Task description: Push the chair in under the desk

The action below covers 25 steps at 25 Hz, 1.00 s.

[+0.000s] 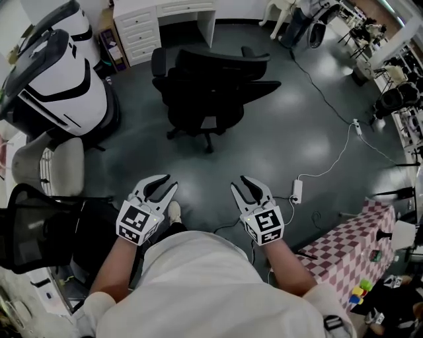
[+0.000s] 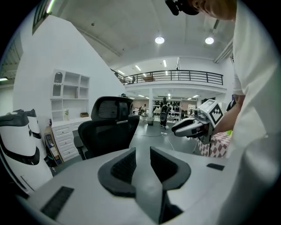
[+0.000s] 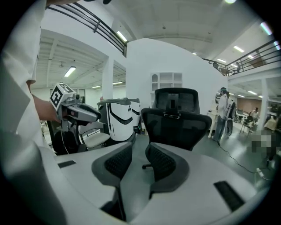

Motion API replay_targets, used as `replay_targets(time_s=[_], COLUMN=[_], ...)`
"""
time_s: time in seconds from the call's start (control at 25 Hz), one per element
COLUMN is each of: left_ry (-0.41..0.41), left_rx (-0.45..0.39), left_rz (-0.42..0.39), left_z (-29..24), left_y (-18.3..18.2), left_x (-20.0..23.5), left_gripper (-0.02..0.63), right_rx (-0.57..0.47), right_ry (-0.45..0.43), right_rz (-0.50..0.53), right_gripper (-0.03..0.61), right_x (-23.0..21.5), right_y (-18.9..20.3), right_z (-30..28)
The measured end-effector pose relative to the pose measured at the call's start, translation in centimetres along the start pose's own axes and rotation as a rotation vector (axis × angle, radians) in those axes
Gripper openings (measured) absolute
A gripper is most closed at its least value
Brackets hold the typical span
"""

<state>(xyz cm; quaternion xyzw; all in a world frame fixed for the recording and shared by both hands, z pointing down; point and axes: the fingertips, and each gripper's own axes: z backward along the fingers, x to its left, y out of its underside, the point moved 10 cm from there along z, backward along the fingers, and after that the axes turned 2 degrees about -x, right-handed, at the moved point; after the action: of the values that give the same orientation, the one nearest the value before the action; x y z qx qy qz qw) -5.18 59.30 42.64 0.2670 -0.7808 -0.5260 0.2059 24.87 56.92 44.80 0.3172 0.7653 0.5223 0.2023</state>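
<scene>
- My left gripper [image 1: 165, 183]: the fingers [image 2: 124, 169] stand apart with nothing between them; only floor shows in the gap.
- My right gripper [image 1: 241, 185]: the fingers [image 3: 161, 163] are likewise apart and empty. It is held beside the left one, and the two do not touch.
- The chair [image 1: 211, 89]: black, straight ahead of both pairs of fingertips and well apart from them, on open floor. In the right gripper view its backrest and headrest [image 3: 175, 101] rise just above the gap between my fingers. In the left gripper view it stands ahead and a little to the left of the gap.
- The desk [image 1: 187, 8]: white, beyond the chair from my fingertips. The chair stands short of it, not under it.
- The drawers [image 1: 139, 30]: white, ahead and to the left of my left fingers, beside the desk.
- The machine [image 1: 63, 76]: white and black, to the left of my left fingers.
- The cable [image 1: 334, 165]: white, on the floor to the right of my right fingers.
</scene>
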Motion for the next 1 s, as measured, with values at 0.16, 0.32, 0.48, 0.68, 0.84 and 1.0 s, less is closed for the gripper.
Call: replay_targets(time_s=[0.16,0.32,0.48,0.68,0.84,1.0], left_ry=[0.031,0.060,0.085,0.089,0.076,0.053], left_rx=[-0.001,-0.010,0.003,0.000,-0.002,-0.006], left_rz=[-0.025,-0.053,-0.076,-0.092,-0.103,-0.102], left_z=[-0.9,-1.2,-1.5,-2.8,-4.7,-7.0], left_y=[-0.6,-1.1,-1.3,-2.0,-2.4,-3.6], left_x=[4.6,8.6,11.9,14.9,16.7,18.2], left_gripper=[0.101,0.101,0.104,0.109,0.115,0.125], right_rx=[0.007,0.002,-0.017,-0.044,-0.059,-0.078], right_ry=[0.046,0.101,0.160,0.233,0.256,0.259], right_rz=[-0.027,-0.045,-0.054,-0.077,-0.092,-0.098], right_gripper=[0.123,0.124,0.138,0.162,0.187,0.226], right_x=[-0.5,-0.8,-1.5,-2.8,-4.8,-7.5], right_y=[-1.6,-3.3,-5.1,-7.2,-8.3,-9.6], right_z=[-3.6,-6.7,-9.3,-11.5,-13.4,-15.3])
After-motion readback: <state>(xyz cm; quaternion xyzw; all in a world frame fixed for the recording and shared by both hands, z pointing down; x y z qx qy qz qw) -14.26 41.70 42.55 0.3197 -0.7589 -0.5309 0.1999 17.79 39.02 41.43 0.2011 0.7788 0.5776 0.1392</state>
